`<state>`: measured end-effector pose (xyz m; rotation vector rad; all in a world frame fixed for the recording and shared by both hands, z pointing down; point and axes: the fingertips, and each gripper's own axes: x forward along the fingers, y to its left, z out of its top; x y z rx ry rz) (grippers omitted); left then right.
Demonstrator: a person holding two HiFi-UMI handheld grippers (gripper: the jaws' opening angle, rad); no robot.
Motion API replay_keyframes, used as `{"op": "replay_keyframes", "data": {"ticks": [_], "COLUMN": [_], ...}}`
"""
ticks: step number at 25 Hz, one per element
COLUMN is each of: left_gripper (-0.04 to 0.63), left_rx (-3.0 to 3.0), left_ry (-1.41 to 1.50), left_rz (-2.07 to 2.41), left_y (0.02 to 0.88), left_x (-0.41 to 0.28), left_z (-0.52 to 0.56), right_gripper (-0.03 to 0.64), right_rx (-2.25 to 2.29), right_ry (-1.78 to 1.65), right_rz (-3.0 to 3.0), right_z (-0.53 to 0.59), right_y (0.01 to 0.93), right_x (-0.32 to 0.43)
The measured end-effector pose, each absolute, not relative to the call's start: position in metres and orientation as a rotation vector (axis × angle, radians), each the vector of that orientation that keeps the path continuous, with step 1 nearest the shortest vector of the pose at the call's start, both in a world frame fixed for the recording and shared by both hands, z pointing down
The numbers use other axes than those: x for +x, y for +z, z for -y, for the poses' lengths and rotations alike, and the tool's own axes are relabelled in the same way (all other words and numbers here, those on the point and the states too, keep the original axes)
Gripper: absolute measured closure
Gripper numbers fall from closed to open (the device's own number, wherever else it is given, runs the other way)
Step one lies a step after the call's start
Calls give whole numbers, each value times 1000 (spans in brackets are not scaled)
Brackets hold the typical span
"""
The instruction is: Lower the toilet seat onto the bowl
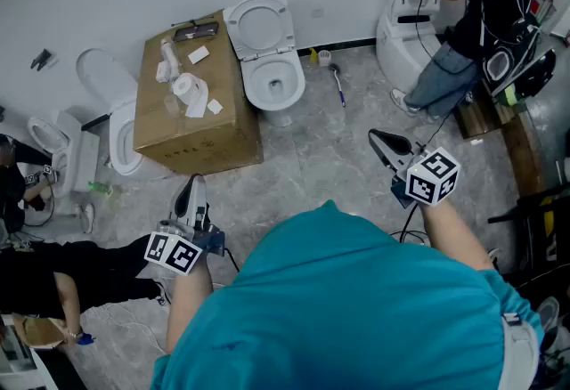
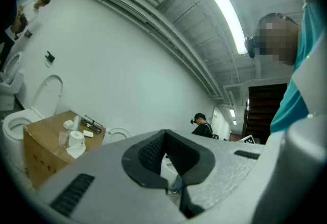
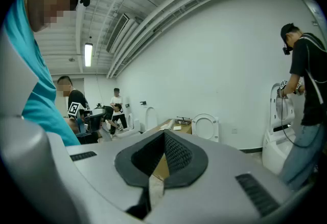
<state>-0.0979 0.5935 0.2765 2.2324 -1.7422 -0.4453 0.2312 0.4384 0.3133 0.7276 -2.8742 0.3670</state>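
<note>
Your left gripper [image 1: 191, 183] and right gripper [image 1: 380, 138] both have the jaws pressed together and hold nothing. The seat [image 1: 259, 27] stands raised behind the bowl [image 1: 275, 82], against the wall. The bowl is well ahead, between both grippers, with its long axis toward you. A box [image 1: 191, 112] stands just left of the bowl, so I judge the right gripper has the freer way.

toilets [image 1: 274, 81] [image 1: 123, 150] [image 1: 44, 134] [image 1: 396, 41] 4 | cardboard boxes [image 1: 191, 134] 1 | grippers [image 1: 191, 190] [image 1: 380, 139] 2
</note>
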Motion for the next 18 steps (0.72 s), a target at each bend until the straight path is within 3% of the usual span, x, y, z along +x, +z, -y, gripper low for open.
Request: {"op": "replay_keyframes", "data": {"ticks": [18], "left_gripper": [601], "left_rx": [2264], "left_ry": [-423], "left_rz": [1715], "left_y": [263], "left_x": [3], "left_z": [-545], "right_gripper": [626], "right_rx": [710], "right_ry": [383], "right_rz": [2877], "right_z": [-409], "right_y": [305], "right_x": [322]}}
